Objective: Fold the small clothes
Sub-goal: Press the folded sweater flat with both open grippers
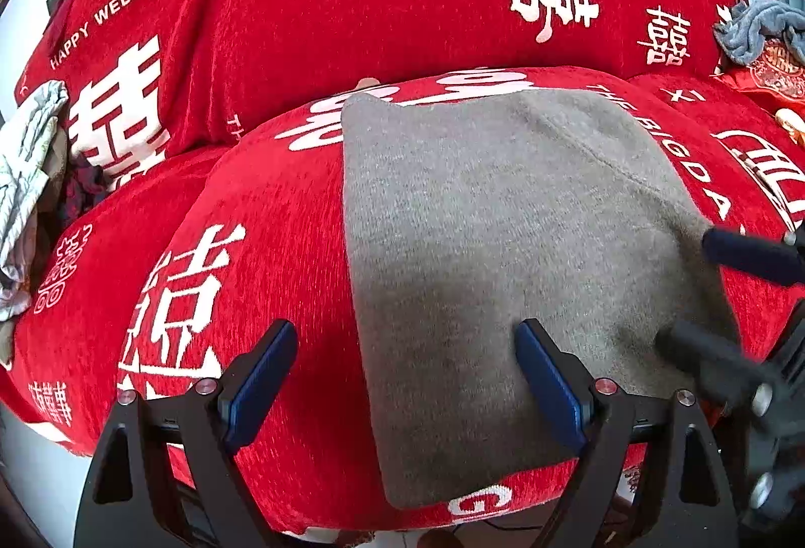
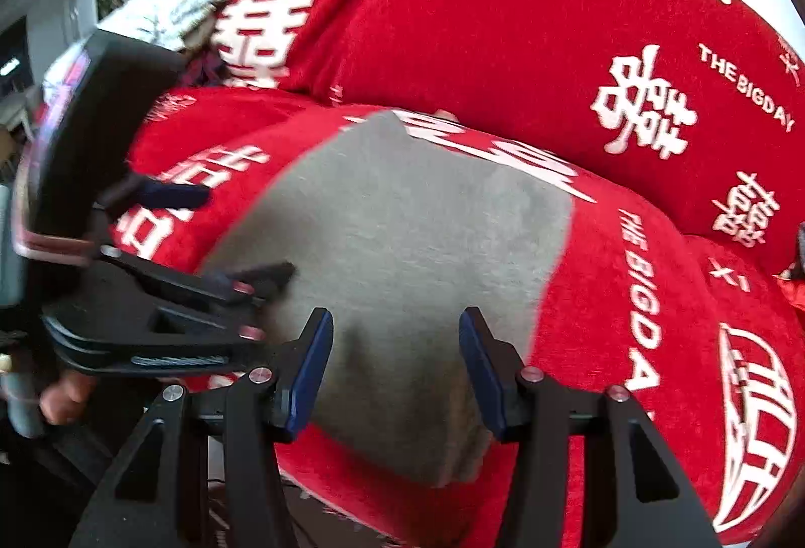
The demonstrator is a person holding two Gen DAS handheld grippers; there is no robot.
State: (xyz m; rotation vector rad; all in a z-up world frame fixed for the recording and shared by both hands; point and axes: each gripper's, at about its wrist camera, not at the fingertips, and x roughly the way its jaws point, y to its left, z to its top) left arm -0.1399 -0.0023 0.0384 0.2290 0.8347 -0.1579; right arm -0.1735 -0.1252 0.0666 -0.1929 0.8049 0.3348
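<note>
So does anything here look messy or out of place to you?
The grey garment lies flat and smooth on the red sofa cover. The untidy bits are off to the sides: a crumpled pale cloth heaped at the left end and a bunched grey-blue cloth at the far right. Nothing looks spilled or damaged.

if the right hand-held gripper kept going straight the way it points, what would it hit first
Most likely the flat grey knitted cloth spread on the red sofa cover with white lettering. The right hand-held gripper points down at the cloth's near part, jaws apart and empty, nothing else in between; how far off it is stays unclear.
</note>
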